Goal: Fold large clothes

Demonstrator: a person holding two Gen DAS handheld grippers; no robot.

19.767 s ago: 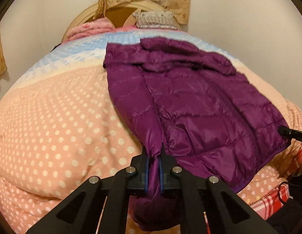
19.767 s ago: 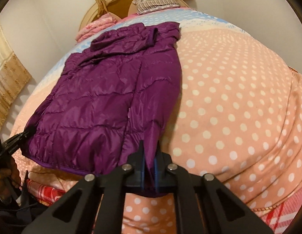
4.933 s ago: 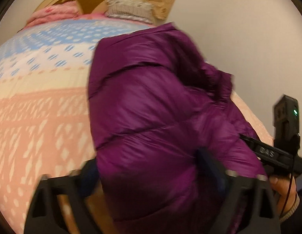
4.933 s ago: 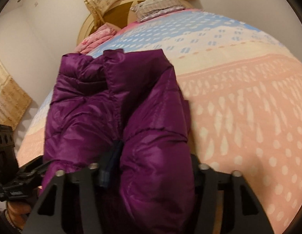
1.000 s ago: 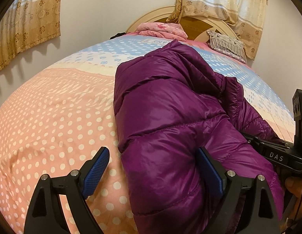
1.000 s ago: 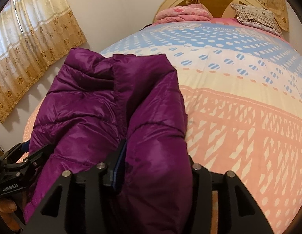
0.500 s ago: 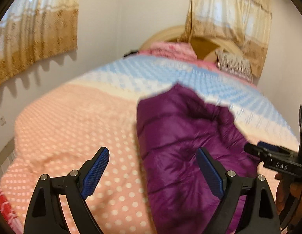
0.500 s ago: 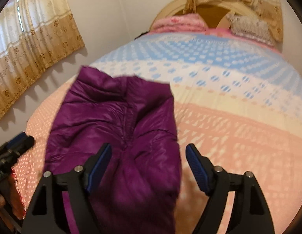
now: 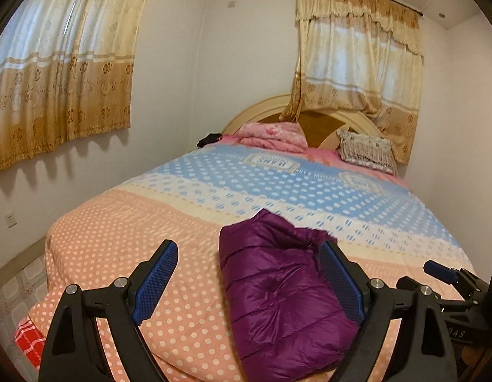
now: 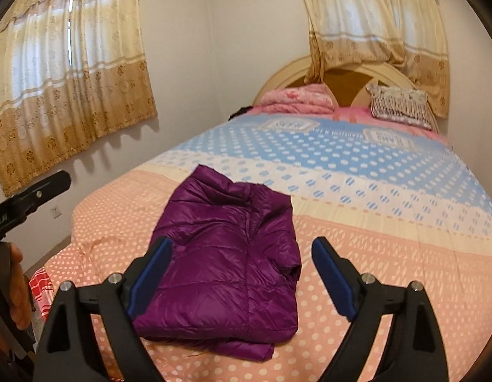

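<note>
A purple puffer jacket [image 9: 277, 296] [image 10: 226, 254] lies folded in a compact bundle on the dotted pink part of the quilt [image 9: 118, 248] [image 10: 373, 254]. My left gripper [image 9: 247, 248] hovers above and short of it, open, with nothing touching its blue pads. In the right wrist view my right gripper [image 10: 242, 243] also hangs over the jacket, its jaws opening, with nothing between them. Each gripper shows at the edge of the other's view: the right gripper [image 9: 436, 270], and the left gripper [image 10: 32, 194] with a hand below it.
The bed runs away to a rounded headboard [image 9: 325, 124], with a folded pink blanket [image 9: 271, 137] and a fringed cushion [image 9: 366, 151] there. A wall with curtains [image 9: 61, 63] lies to the left. Red plaid cloth [image 9: 29, 340] sticks out at the near left corner.
Both grippers have lifted and drawn back from the jacket, which now looks smaller and lower. The right gripper has let go of the jacket and spread wide. The left stayed open.
</note>
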